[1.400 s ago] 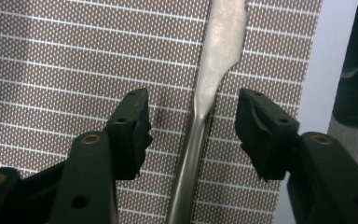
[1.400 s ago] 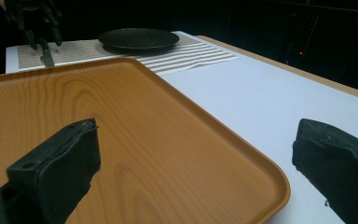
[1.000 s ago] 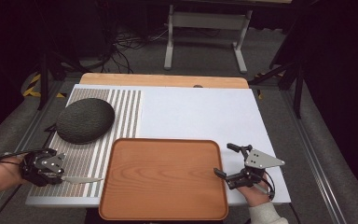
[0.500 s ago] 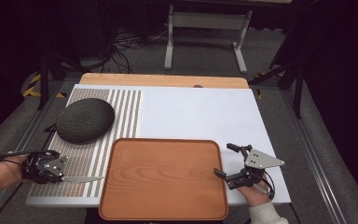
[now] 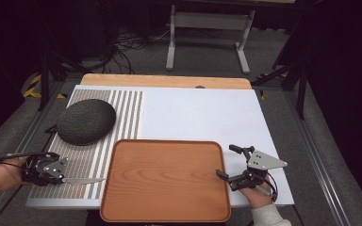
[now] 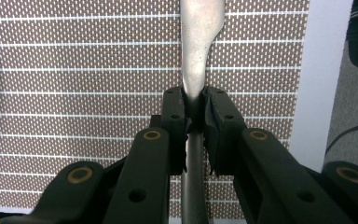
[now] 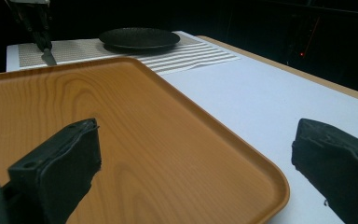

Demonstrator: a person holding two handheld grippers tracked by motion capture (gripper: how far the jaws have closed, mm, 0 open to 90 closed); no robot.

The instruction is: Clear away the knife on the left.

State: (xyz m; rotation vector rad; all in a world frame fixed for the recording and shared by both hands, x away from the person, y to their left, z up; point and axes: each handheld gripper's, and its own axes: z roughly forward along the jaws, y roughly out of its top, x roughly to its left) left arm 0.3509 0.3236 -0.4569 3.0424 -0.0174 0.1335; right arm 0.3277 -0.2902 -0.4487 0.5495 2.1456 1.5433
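My left gripper [image 5: 65,177] is shut on a silver table knife [image 5: 84,180] at the front left, low over the striped placemat [image 5: 122,117]. The blade points right, toward the wooden tray [image 5: 165,183]. In the left gripper view the jaws clamp the knife [image 6: 196,56] where handle meets blade, left gripper [image 6: 195,109]. My right gripper [image 5: 227,162] stands open at the tray's right edge with nothing between its jaws. The right gripper [image 7: 196,158] view has the tray [image 7: 98,112] rim between the wide-apart jaws, and the knife tip [image 7: 48,57] far off.
A dark round plate [image 5: 86,121] lies upside down on the placemat behind the left gripper, and shows as plate [image 7: 139,37] in the right gripper view. A white mat [image 5: 202,113] covers the table behind and right of the tray. A metal stand [image 5: 207,21] is beyond the table.
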